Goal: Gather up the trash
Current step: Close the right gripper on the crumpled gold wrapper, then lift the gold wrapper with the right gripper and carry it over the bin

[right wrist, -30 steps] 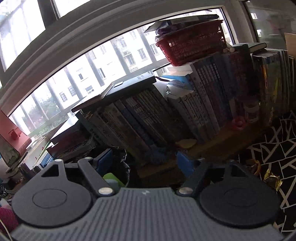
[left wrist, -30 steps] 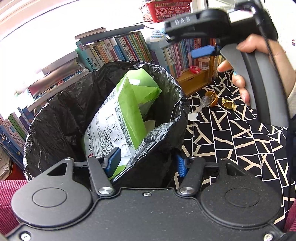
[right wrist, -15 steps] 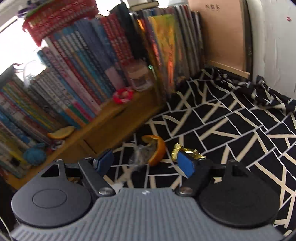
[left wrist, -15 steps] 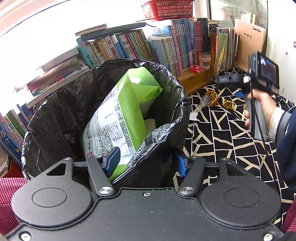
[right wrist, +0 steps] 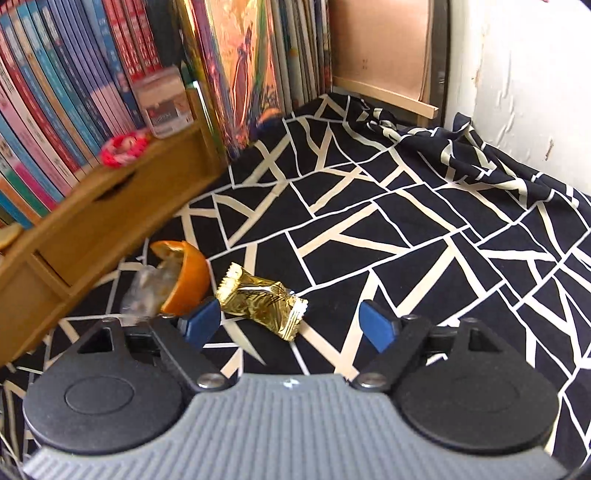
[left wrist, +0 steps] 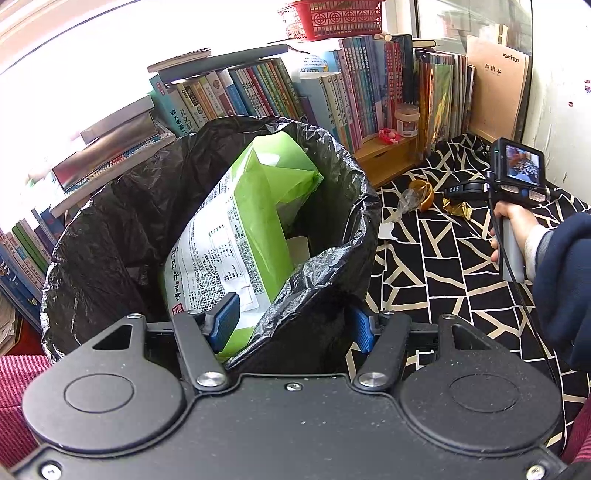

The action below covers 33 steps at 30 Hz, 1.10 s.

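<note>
A bin lined with a black bag fills the left wrist view, with a green and white package standing in it. My left gripper is open and straddles the bag's near rim. On the black and white cloth lie a gold foil wrapper, an orange peel and a crumpled clear wrapper. My right gripper is open low over the cloth. The gold wrapper lies just ahead of its left finger. A hand holds that gripper at the right.
A wooden shelf unit with a small jar and rows of books runs behind the trash. A white wall stands to the right. A white paper scrap lies beside the bin. A red basket tops the books.
My right gripper has swung from facing the window and books down to the cloth, close to the gold wrapper. The left gripper and the bin have not moved.
</note>
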Each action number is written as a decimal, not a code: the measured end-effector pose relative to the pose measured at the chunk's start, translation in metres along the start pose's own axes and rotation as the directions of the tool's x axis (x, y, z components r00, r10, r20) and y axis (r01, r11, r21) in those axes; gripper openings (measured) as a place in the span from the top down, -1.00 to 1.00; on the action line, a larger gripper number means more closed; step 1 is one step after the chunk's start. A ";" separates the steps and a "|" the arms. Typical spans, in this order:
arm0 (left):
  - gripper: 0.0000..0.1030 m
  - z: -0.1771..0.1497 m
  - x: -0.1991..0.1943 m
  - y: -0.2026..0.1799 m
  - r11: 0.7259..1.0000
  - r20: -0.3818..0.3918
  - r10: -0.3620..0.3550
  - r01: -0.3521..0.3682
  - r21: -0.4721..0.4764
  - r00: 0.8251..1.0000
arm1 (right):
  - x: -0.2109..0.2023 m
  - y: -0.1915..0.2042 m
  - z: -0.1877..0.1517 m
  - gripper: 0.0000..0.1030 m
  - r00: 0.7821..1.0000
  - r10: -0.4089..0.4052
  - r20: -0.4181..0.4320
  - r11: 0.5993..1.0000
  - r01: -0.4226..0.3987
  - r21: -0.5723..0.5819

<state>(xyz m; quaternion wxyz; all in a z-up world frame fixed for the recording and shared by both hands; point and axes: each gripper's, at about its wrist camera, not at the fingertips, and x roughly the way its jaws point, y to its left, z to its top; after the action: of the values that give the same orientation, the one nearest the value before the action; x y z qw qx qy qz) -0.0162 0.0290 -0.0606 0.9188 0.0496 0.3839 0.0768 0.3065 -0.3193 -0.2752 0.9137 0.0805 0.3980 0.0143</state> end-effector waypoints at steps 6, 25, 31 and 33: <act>-0.16 -0.001 0.000 -0.001 1.000 0.003 0.002 -0.002 0.006 1.000 | 0.023 0.004 0.006 -0.73 0.999 0.005 -0.043 0.998 -0.002 0.056; -0.17 -0.001 0.002 -0.002 1.000 -0.004 0.006 -0.006 0.011 1.000 | 0.001 0.005 0.029 0.67 0.988 0.103 -0.112 0.987 -0.087 0.136; -0.17 -0.002 0.003 -0.001 1.000 -0.006 0.005 -0.005 0.007 1.000 | -0.037 0.000 0.044 0.67 0.981 0.178 -0.075 0.978 -0.168 0.125; -0.17 -0.001 0.004 -0.001 1.000 -0.008 0.003 -0.002 0.006 1.000 | -0.054 0.002 0.049 0.67 0.974 0.215 -0.069 0.973 -0.207 0.105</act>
<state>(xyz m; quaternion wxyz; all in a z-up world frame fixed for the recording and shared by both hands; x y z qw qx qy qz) -0.0143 0.0291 -0.0639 0.9169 0.0525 0.3880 0.0771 0.3054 -0.3285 -0.2028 0.8853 0.1660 0.4238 0.0954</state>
